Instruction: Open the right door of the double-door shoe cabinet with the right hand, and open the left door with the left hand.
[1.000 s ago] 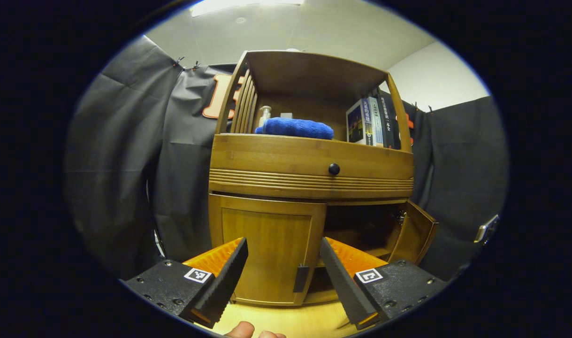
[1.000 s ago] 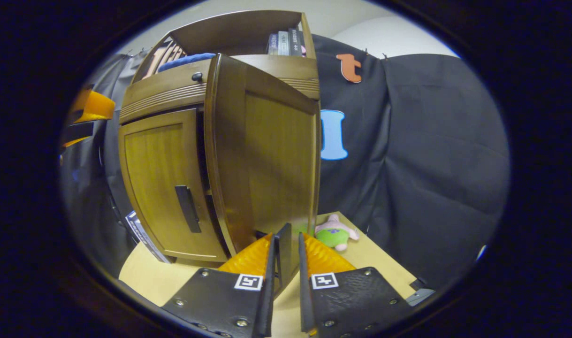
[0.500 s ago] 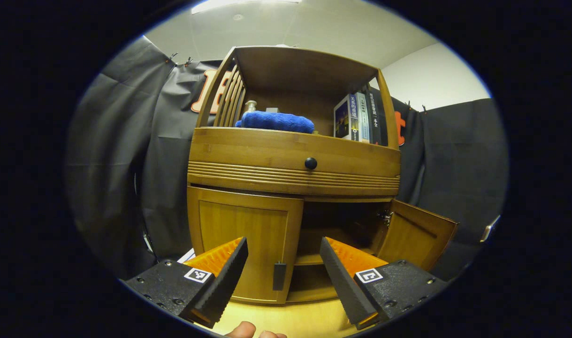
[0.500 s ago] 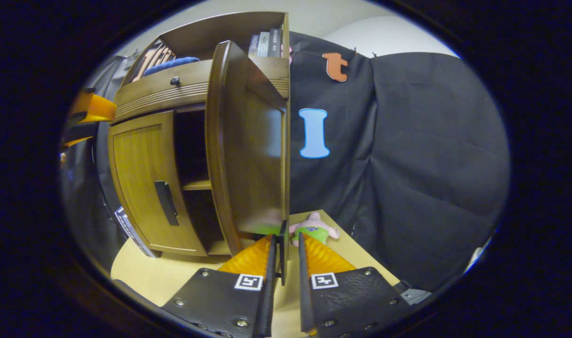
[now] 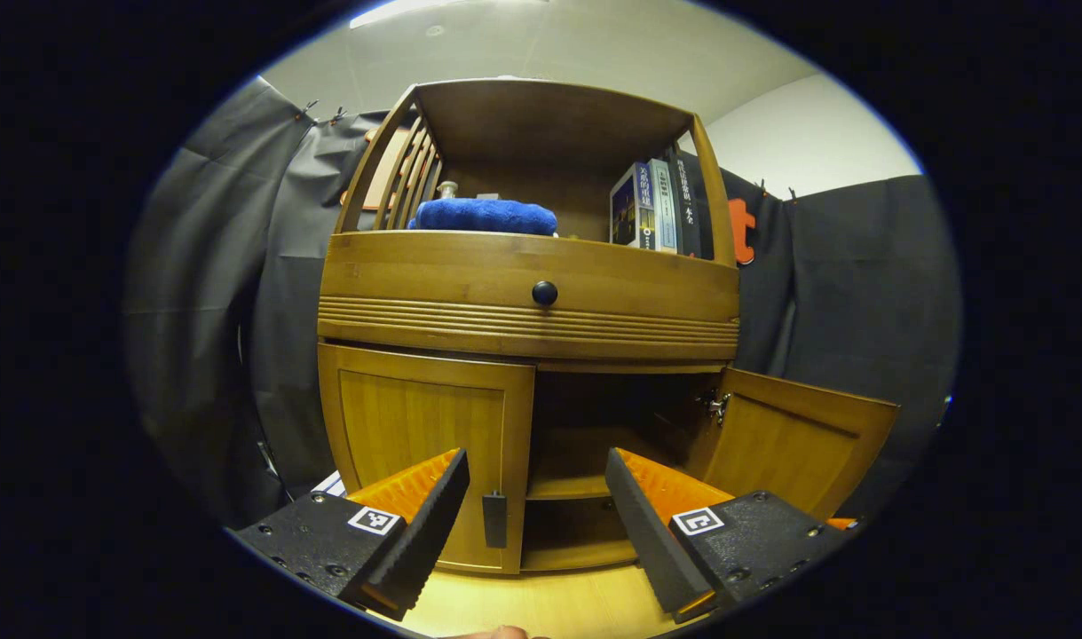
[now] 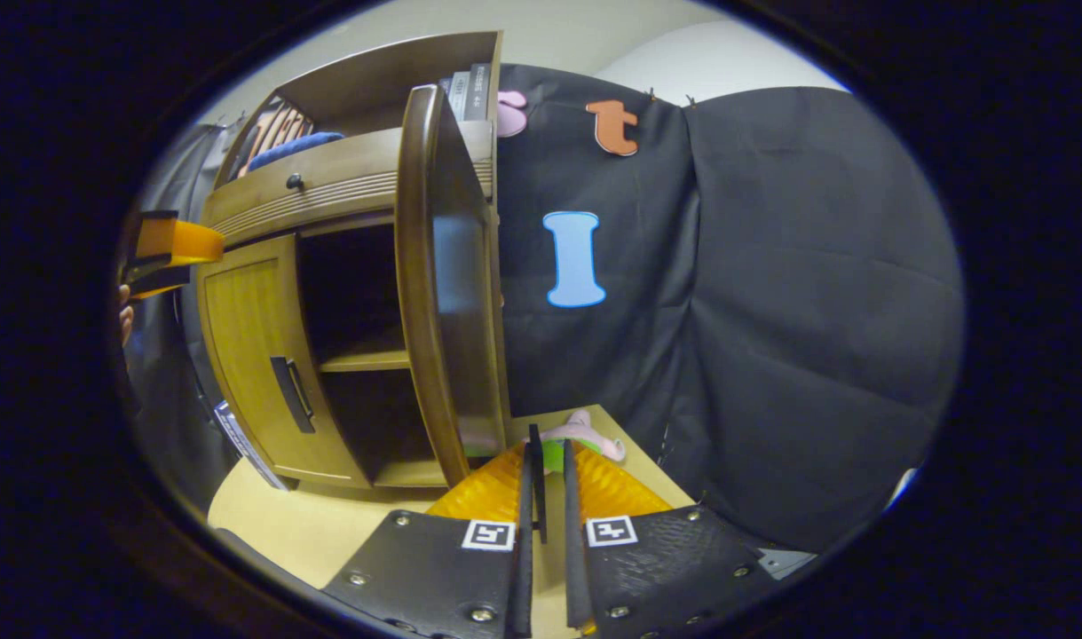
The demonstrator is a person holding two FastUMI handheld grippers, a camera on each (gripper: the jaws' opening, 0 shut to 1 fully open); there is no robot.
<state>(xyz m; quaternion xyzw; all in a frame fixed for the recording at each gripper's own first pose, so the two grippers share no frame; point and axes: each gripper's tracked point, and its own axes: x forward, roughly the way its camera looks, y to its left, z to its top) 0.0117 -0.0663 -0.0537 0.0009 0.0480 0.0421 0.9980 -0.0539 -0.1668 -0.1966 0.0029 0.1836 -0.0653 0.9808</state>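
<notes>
One door open: right door (image 5: pixel 798 439), right tool (image 6: pixel 545 484) pinching its handle (image 6: pixel 535 479).
Next: left tool (image 5: pixel 536 506), spread, closes on left door (image 5: pixel 421 453) handle (image 5: pixel 494 520).

1. Two cabinet doors are showing — the left door (image 5: pixel 425 461) and the right door (image 5: pixel 793 444).
2. One black drawer knob (image 5: pixel 544 292) is sitting on the front.
3. One blue towel (image 5: pixel 485 216) is lying on the shelf.
4. One plush toy (image 6: pixel 580 437) is lying on the floor — partly hidden.
5. Two grippers are showing: the left gripper (image 5: pixel 533 524) and the right gripper (image 6: pixel 543 532).
</notes>
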